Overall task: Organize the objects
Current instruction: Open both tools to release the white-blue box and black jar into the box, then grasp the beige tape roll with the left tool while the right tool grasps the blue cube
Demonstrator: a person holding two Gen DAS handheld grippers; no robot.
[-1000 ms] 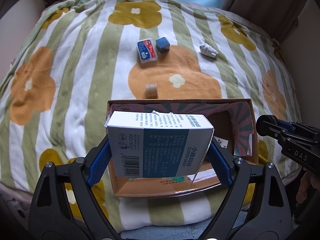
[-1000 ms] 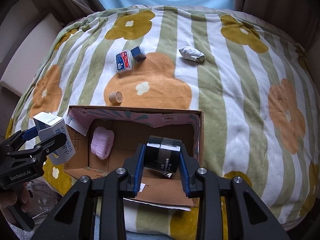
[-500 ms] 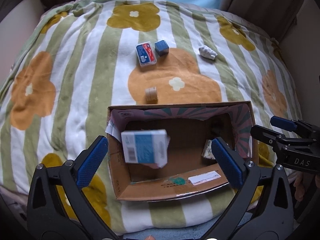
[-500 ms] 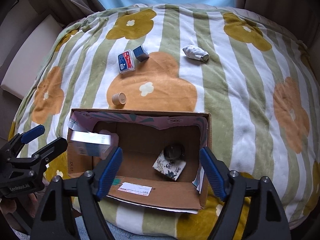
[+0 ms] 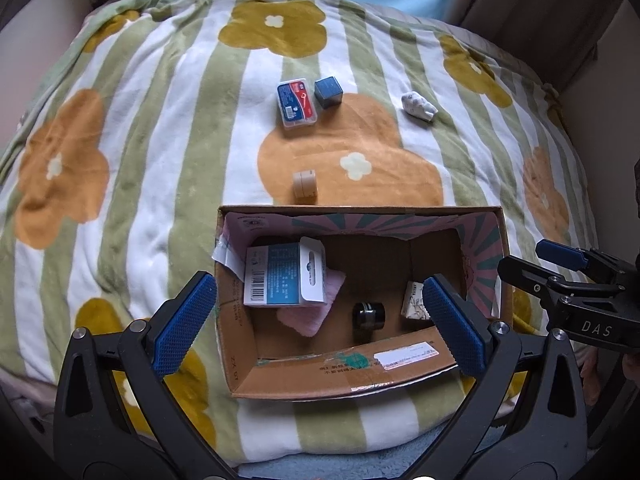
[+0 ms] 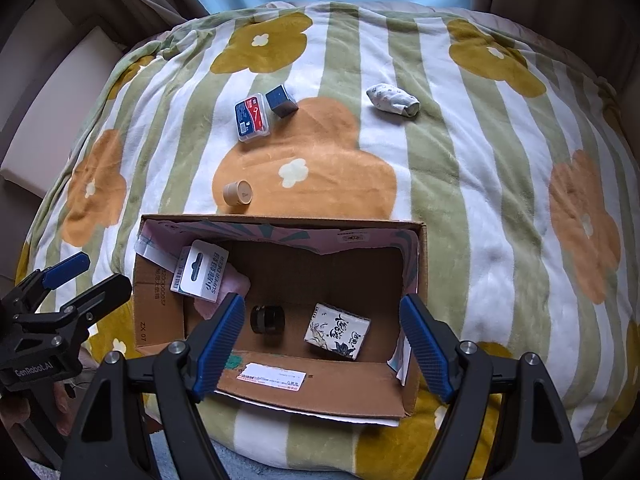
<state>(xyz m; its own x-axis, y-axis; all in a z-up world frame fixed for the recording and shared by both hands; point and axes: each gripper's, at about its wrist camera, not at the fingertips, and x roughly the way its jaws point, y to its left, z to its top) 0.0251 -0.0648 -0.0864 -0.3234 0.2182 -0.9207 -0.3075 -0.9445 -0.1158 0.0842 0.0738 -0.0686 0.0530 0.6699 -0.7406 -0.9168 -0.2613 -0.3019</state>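
Where blanket (image 5: 132,184) shows: clear case (image 5: 297,104), cube (image 5: 328,92), sock (image 5: 418,105).

Black-framed left tool (image 5: 320,316), blue ribbed pads (image 5: 184,324), silver screws.

Pink cloth (image 5: 316,312) in the cardboard box (image 5: 240,368) is mostly hidden under the blue-white carton (image 5: 280,276). Patterned pack (image 5: 414,300) partly behind the left hand-held gripper (image 5: 320,320) finger in left wrist view. Fine print on the carton & the box's shipping label (image 6: 272,378) too small to read. Blanket (image 6: 500,184) cut off by frame edges. Black cylinder (image 6: 267,319): can't tell what it is.
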